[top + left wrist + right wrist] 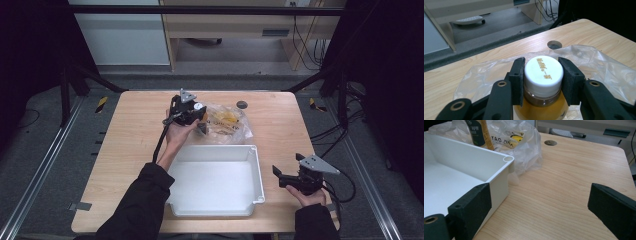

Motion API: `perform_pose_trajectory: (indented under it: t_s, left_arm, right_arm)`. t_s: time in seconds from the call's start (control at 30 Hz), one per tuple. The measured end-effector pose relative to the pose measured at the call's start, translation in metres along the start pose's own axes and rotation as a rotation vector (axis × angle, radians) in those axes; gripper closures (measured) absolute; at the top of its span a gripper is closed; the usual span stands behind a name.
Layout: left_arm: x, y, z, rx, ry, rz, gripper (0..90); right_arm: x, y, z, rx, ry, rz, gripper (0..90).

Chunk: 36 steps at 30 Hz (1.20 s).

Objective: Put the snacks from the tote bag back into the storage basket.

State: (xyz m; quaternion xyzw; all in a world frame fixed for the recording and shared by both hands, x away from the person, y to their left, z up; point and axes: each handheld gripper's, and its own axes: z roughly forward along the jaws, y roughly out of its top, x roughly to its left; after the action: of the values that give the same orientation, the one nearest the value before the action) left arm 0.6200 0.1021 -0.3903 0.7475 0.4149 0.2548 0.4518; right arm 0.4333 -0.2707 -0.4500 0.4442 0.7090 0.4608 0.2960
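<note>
A bottle of orange-yellow liquid (541,108) with a white screw cap (544,67) stands upright inside a clear plastic bag (599,67) at the back middle of the wooden table (140,125). My left gripper (543,76) is shut on the cap, one black pad pressed on each side of it. From above, the left gripper (195,114) sits at the bag's (232,125) left end. My right gripper (280,176) rests low at the right of the white tray (220,148), its jaws wide open with bare table between them (539,202).
The empty white tray's corner (507,158) lies just left of my right gripper, and the bag (524,145) with the bottle's label (480,132) is behind it. A round cable hole (242,104) sits beyond the bag. Black frame posts flank the table.
</note>
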Motion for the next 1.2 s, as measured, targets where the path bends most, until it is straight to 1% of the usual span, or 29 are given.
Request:
perform_pose_trajectory:
  t_s: [0.07, 0.17, 0.23, 0.3, 0.33, 0.37, 0.6, 0.63, 0.73, 0.87, 0.9, 0.93, 0.97, 1.0, 1.03, 1.13, 1.17, 1.2]
  left_arm:
    - [0.002, 0.001, -0.003, -0.010, -0.009, -0.015, 58.6]
    - [0.003, 0.003, -0.006, -0.019, -0.012, -0.016, 58.6]
    - [0.004, 0.007, -0.014, -0.032, -0.029, -0.016, 58.5]
    - [0.004, 0.010, -0.020, -0.046, -0.037, -0.025, 58.5]
    - [0.004, 0.010, -0.020, -0.046, -0.037, -0.025, 58.5]
    - [0.003, 0.013, -0.026, -0.057, -0.040, -0.022, 58.5]
    - [-0.002, 0.022, -0.044, -0.069, -0.036, 0.025, 58.6]
    - [-0.002, 0.022, -0.044, -0.069, -0.036, 0.025, 58.6]
    - [-0.005, 0.030, -0.053, -0.075, -0.042, 0.043, 58.6]
    - [-0.009, 0.036, -0.061, -0.094, -0.048, 0.048, 58.6]
    - [-0.010, 0.038, -0.063, -0.096, -0.048, 0.055, 58.6]
    - [-0.010, 0.038, -0.063, -0.096, -0.048, 0.055, 58.6]
    - [-0.012, 0.042, -0.068, -0.104, -0.047, 0.061, 58.6]
    - [-0.012, 0.042, -0.068, -0.104, -0.047, 0.061, 58.6]
    - [-0.013, 0.046, -0.074, -0.112, -0.048, 0.065, 58.6]
    - [-0.015, 0.051, -0.083, -0.132, -0.055, 0.064, 58.6]
    - [-0.015, 0.051, -0.083, -0.132, -0.055, 0.064, 58.6]
    - [-0.016, 0.053, -0.088, -0.139, -0.060, 0.064, 58.6]
  right_arm:
    - [0.000, 0.000, 0.000, 0.000, 0.001, 0.000, 5.5]
    - [0.000, 0.000, 0.000, 0.000, 0.000, 0.000, 5.5]
    - [0.000, 0.000, 0.000, 0.000, 0.001, 0.000, 5.5]
    - [0.000, 0.000, 0.000, 0.001, 0.000, -0.001, 5.5]
    - [0.000, 0.000, 0.000, 0.001, 0.000, -0.001, 5.5]
    - [0.000, 0.000, 0.000, 0.000, 0.000, 0.002, 5.5]
    - [0.000, 0.000, 0.000, 0.005, -0.002, -0.003, 5.5]
    - [0.000, 0.000, 0.000, 0.005, -0.002, -0.003, 5.5]
    - [0.000, 0.000, 0.000, 0.003, -0.003, -0.002, 5.5]
    - [0.000, 0.000, 0.000, 0.001, -0.003, -0.003, 5.5]
    - [0.000, 0.000, 0.000, 0.002, -0.003, -0.002, 5.5]
    - [0.000, 0.000, 0.000, 0.002, -0.003, -0.002, 5.5]
    - [0.000, 0.000, 0.000, 0.001, -0.004, -0.003, 5.5]
    - [0.000, 0.000, 0.000, 0.000, -0.003, -0.003, 5.5]
    - [0.000, 0.000, -0.001, 0.000, -0.004, -0.004, 5.5]
    - [0.000, 0.000, 0.000, 0.000, -0.004, -0.004, 5.5]
    - [0.000, 0.000, 0.000, 0.001, -0.004, -0.004, 5.5]
    - [0.000, 0.000, 0.000, 0.000, -0.005, -0.004, 5.5]
